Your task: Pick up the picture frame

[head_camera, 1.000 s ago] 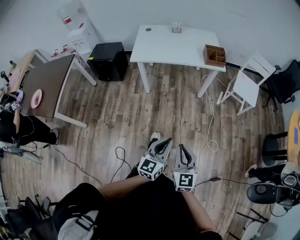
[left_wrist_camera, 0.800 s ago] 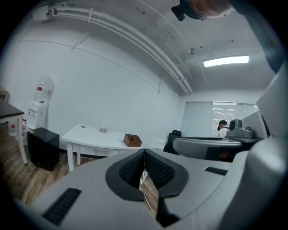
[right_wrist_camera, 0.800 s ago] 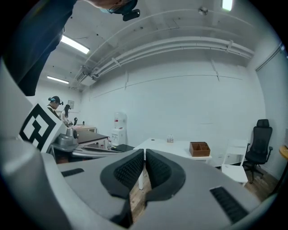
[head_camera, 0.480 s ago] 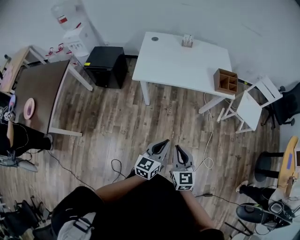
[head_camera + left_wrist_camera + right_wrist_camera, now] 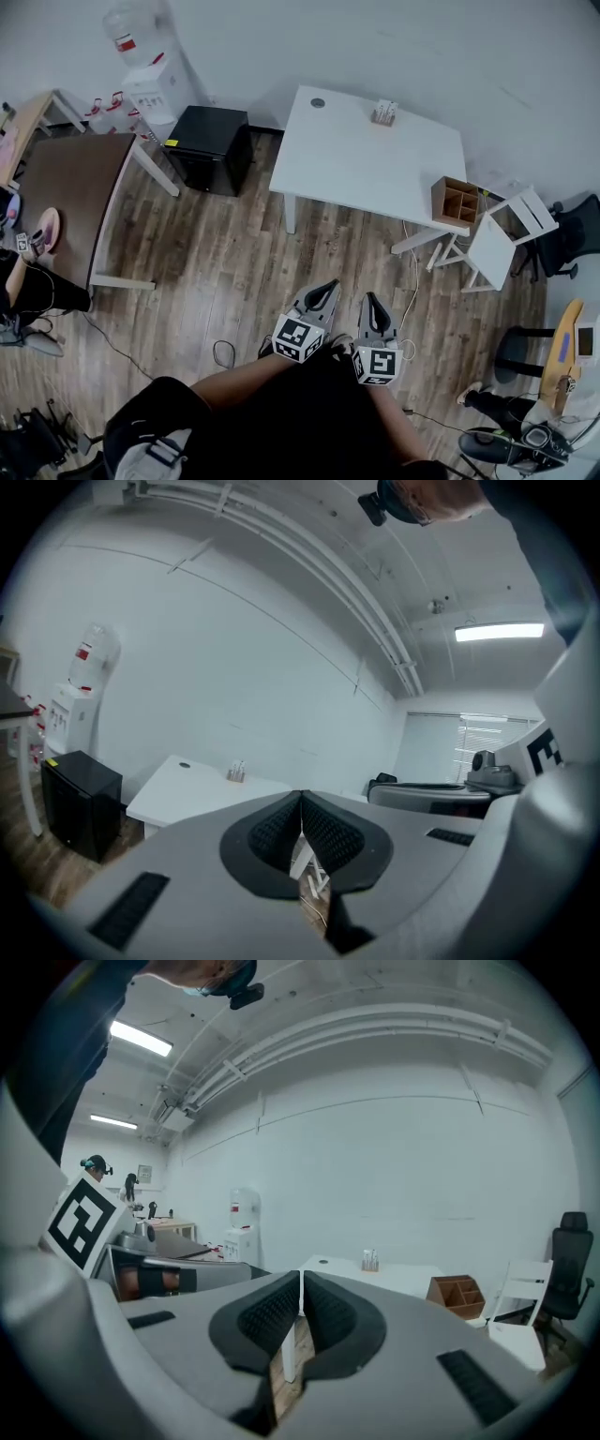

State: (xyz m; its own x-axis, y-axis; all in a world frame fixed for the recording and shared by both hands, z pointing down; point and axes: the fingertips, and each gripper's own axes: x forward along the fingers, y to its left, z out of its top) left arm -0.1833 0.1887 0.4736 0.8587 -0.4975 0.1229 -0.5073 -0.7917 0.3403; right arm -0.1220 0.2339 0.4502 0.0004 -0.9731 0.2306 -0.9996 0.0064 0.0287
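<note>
The left claw [image 5: 330, 284] has its jaws pressed together with nothing between them; the right claw [image 5: 367, 299] is likewise closed and empty; the two are held side by side, close together, in front of the person's dark torso and above the wooden floor [image 5: 234, 253], both aimed toward the far wall. Loose cables [image 5: 412, 272] trail over the boards just beyond them. Farther out stands a white worktop [image 5: 375, 169]; a wooden organiser [image 5: 456, 201] sits at its right edge, and a small upright object [image 5: 382, 112] stands near its far edge, too small to tell whether it is the picture frame. A white chair [image 5: 502, 239] stands just beside the worktop's right end; a black cabinet [image 5: 211, 148] stands to its left, a water dispenser [image 5: 141, 66] beyond that by the wall, and a brown worktop [image 5: 70, 187] farther left.
</note>
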